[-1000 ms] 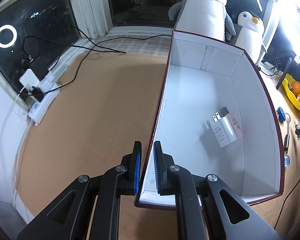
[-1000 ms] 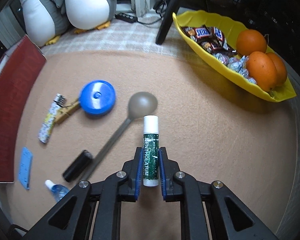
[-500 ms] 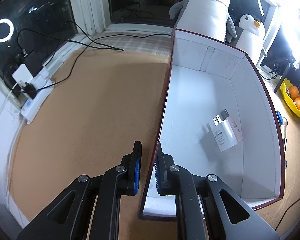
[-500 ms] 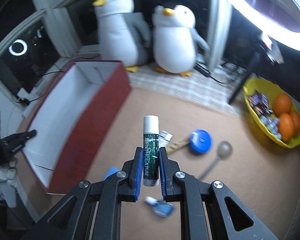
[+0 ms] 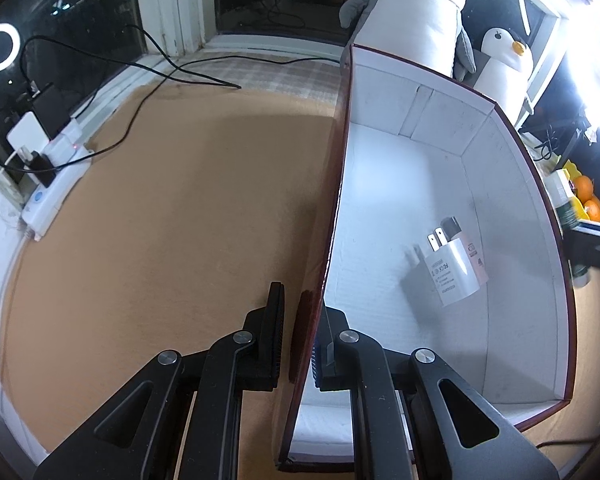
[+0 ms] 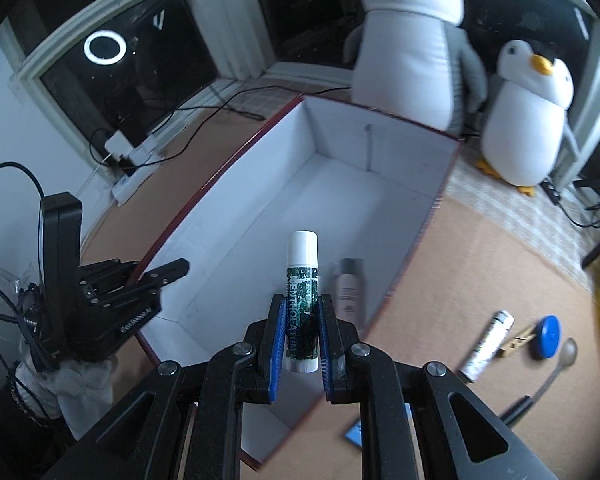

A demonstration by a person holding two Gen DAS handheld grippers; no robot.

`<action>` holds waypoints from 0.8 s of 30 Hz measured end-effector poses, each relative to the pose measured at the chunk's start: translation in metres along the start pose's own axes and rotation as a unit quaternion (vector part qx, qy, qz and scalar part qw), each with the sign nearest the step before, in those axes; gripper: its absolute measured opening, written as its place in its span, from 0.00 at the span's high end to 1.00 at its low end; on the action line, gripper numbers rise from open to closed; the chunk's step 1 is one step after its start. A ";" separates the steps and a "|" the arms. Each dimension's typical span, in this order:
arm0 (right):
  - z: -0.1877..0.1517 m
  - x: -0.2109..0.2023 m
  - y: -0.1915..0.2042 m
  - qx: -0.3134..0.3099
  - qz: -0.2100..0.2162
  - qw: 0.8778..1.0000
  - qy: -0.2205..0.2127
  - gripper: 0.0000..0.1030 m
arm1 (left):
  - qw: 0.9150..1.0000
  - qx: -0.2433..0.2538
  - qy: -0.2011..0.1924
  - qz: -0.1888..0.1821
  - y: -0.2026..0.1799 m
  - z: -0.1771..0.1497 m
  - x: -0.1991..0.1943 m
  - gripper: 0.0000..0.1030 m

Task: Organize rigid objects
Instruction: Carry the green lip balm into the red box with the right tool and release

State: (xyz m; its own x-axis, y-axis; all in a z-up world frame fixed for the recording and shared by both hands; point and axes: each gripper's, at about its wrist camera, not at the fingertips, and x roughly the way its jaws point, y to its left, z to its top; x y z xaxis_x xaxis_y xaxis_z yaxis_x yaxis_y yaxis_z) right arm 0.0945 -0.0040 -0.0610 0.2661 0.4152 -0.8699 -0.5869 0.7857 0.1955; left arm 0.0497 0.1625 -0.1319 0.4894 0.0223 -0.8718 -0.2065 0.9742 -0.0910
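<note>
Green lip balm (image 6: 301,300) (clamped) – over box (image 6: 260,160)

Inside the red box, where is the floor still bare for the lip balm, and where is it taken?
The box floor is bare from the far wall by the penguins down its middle and along the wall the left gripper clamps. It is taken only near the opposite wall, where the white charger lies. The lip balm is above the near end.
</note>
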 end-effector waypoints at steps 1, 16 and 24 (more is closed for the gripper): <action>0.001 0.005 0.005 -0.003 0.001 1.000 0.005 0.87 | 1.000 0.000 0.000 -0.001 0.000 0.000 0.001 0.90; 0.012 0.057 0.042 -0.025 -0.003 0.999 0.047 0.87 | 1.000 0.001 -0.001 -0.005 0.003 -0.001 0.002 0.90; 0.011 0.062 0.045 -0.030 -0.005 0.998 0.051 0.87 | 1.000 0.002 -0.002 -0.004 0.004 -0.002 0.002 0.90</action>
State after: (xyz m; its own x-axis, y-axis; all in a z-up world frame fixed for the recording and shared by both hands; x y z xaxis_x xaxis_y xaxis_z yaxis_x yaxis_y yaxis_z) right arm 0.0929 0.0619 -0.1014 0.1943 0.3563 -0.9139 -0.6301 0.7594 0.1622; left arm 0.0483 0.1662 -0.1345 0.4939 0.0150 -0.8694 -0.1993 0.9752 -0.0964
